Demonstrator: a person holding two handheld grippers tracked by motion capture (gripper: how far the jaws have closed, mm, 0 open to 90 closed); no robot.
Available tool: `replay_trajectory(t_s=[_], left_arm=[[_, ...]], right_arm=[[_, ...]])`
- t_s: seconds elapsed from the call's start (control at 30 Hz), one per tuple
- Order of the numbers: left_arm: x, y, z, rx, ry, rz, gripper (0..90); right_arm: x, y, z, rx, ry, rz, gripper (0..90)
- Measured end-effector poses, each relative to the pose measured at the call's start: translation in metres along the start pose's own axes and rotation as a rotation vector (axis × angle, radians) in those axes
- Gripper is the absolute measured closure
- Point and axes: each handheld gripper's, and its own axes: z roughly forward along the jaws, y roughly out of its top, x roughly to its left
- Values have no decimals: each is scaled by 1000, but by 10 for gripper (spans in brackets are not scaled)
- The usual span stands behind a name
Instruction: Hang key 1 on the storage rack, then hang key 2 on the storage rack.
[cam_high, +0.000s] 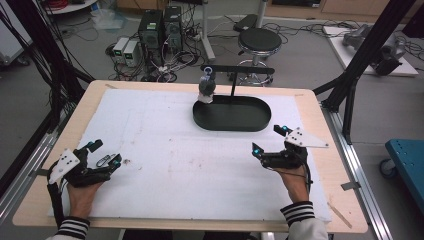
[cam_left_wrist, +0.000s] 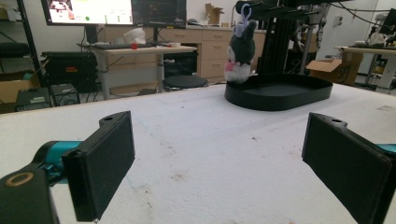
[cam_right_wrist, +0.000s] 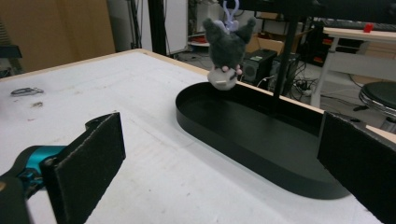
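Note:
A small grey plush toy (cam_high: 207, 86) hangs by a blue loop from the bar of a black stand (cam_high: 235, 70), over the left end of a black oval tray (cam_high: 260, 122). My left gripper (cam_high: 106, 153) rests open at the mat's near left, with nothing between its jaws. My right gripper (cam_high: 270, 140) is open and empty at the near right, just in front of the tray. The left gripper view has the plush toy (cam_left_wrist: 241, 49) and tray (cam_left_wrist: 280, 93) far ahead. In the right gripper view the plush toy (cam_right_wrist: 225, 46) hangs above the tray (cam_right_wrist: 252, 154) close by.
A small metal clip (cam_high: 103, 161) lies on the white mat (cam_high: 180, 160) between the left gripper's jaws; the same clip (cam_right_wrist: 25, 91) appears far left in the right gripper view. A stool (cam_high: 259, 41) and computers (cam_high: 160, 27) stand beyond the table.

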Motion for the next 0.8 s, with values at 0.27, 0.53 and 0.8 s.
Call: replay_trajectory(t_s=[0.27, 0.53, 0.8], left_arm=[[0, 0, 0, 1, 1, 2, 98], [0, 0, 0, 1, 2, 3, 97], [1, 1, 0, 4, 4, -9, 94]], right_arm=[[-1, -2, 3, -7, 15, 1, 6], [-2, -2, 1, -25, 21, 2, 6], [-2, -1, -1, -33, 26, 2, 6]])
